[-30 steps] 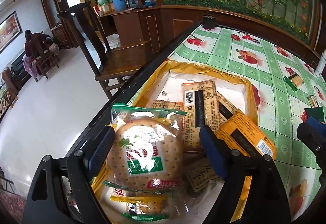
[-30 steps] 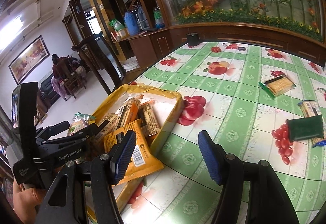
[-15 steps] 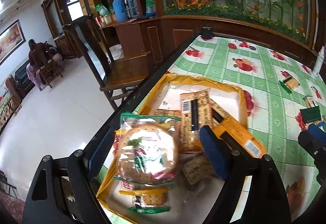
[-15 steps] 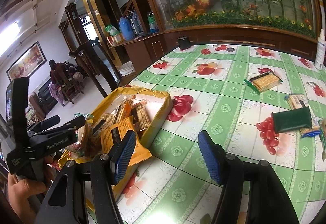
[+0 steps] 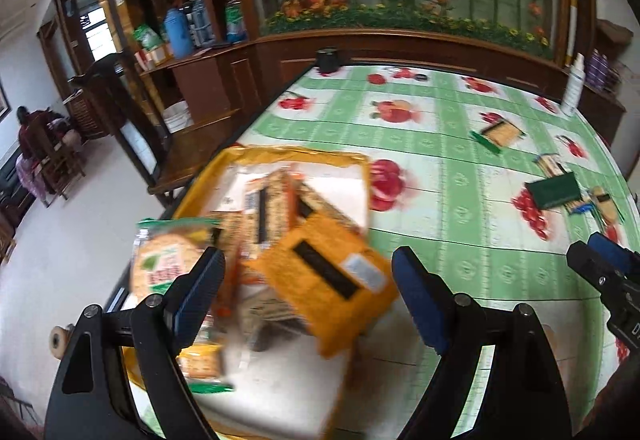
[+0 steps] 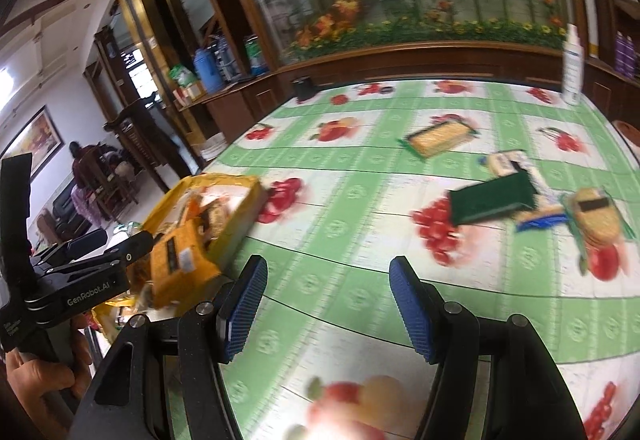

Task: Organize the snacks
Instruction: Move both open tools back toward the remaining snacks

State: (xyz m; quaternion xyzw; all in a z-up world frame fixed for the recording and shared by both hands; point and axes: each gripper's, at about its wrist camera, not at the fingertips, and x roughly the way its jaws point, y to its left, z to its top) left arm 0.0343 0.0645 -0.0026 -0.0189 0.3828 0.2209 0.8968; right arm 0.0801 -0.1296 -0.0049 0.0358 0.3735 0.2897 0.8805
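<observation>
On the table's left edge sits the yellow tray, holding several snack packets, among them an orange packet and a round cracker pack. Above it hangs the left gripper, jaws wide and empty. The right gripper is over the green fruit-print tablecloth, its jaws apart with nothing between them. Further right lie a dark green packet and some blurred snacks, maybe crackers.

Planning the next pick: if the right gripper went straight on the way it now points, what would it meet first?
Probably bare tablecloth: the right gripper, open and empty, aims at a stretch short of the dark green packet. Depth is uncertain.
</observation>
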